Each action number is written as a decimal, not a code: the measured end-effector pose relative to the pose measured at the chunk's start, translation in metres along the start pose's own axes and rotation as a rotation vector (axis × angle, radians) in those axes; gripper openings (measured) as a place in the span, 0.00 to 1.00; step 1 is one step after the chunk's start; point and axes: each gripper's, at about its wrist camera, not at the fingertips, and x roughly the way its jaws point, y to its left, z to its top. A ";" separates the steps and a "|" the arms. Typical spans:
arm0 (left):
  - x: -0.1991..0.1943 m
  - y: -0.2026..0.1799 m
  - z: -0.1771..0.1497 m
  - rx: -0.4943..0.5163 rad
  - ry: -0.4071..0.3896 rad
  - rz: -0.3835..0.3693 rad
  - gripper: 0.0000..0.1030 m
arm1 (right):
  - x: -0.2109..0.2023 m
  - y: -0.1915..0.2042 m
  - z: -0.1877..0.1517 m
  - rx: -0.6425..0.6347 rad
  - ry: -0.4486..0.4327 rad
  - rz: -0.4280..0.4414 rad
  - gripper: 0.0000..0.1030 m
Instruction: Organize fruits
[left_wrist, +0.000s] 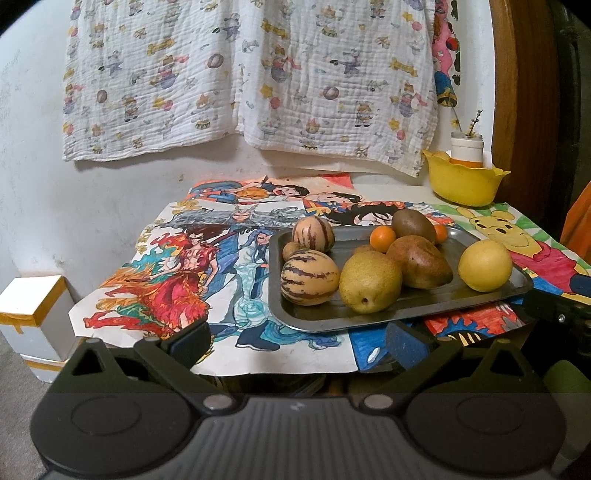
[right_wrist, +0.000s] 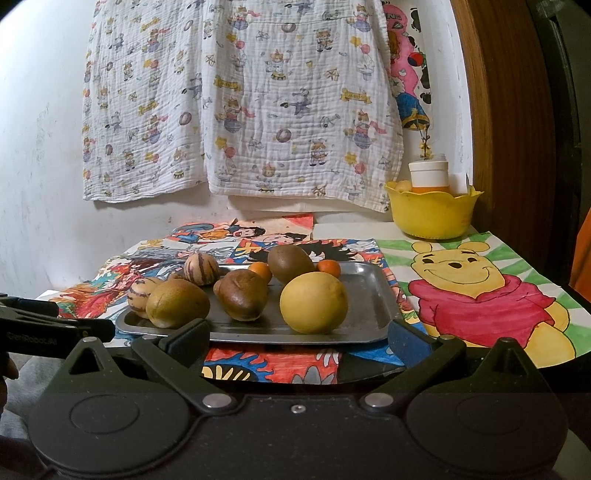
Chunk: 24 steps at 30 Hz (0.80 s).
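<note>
A metal tray (left_wrist: 424, 314) (right_wrist: 365, 295) on the table holds several fruits: two striped melons (left_wrist: 309, 277) (right_wrist: 201, 268), a yellow-green pear (left_wrist: 370, 282) (right_wrist: 177, 302), a brown pear (left_wrist: 419, 261) (right_wrist: 241, 294), a kiwi (left_wrist: 413, 225) (right_wrist: 290, 264), small oranges (left_wrist: 383, 238) (right_wrist: 260, 271) and a round yellow fruit (left_wrist: 485, 265) (right_wrist: 313, 302). My left gripper (left_wrist: 299, 345) is open and empty, just short of the tray's near edge. My right gripper (right_wrist: 297, 338) is open and empty, at the tray's near edge.
A yellow bowl (left_wrist: 465, 184) (right_wrist: 432, 214) with a white-capped bottle stands at the back right. Colourful drawings (left_wrist: 177, 280) (right_wrist: 480, 291) cover the table. A patterned cloth hangs on the wall behind. A white box (left_wrist: 33, 325) sits at the left, below the table.
</note>
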 end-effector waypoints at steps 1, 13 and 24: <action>0.000 -0.001 0.000 0.002 -0.001 0.001 1.00 | 0.000 0.000 0.000 0.000 0.000 0.000 0.99; -0.002 -0.004 0.002 0.022 -0.008 -0.005 1.00 | 0.000 -0.001 0.000 -0.001 0.000 0.000 0.99; -0.005 -0.006 0.002 0.028 -0.024 -0.017 1.00 | 0.000 0.000 0.000 -0.002 0.001 0.000 0.99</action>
